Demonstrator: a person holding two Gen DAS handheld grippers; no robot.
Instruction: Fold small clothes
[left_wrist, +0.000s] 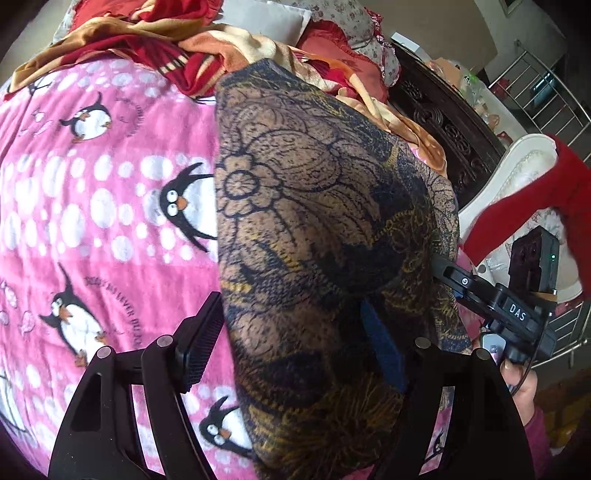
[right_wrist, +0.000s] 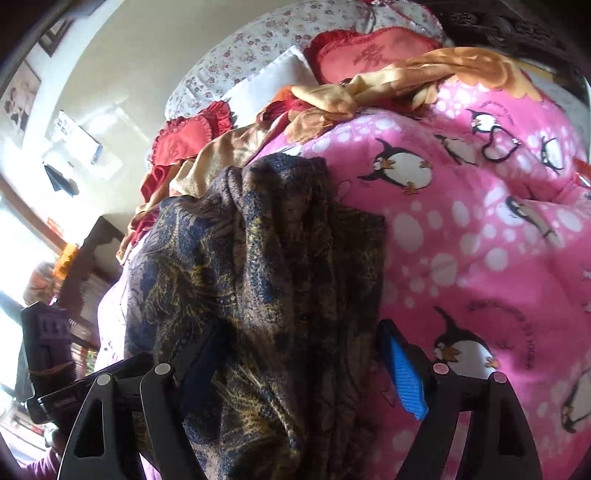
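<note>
Both my tongs, left (left_wrist: 299, 354) and right (right_wrist: 299, 373), stand wide open around the patterned garment (left_wrist: 314, 229), which lies lengthwise straight ahead on the penguin blanket (left_wrist: 92, 206), about equally near each.

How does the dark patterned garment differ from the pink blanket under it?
The garment is dark navy and brown with flower outlines; the blanket is pink with penguins and white dots. The garment is bunched and draped between the grippers' fingers; the blanket lies spread over the bed. Both are soft printed fabric.
</note>
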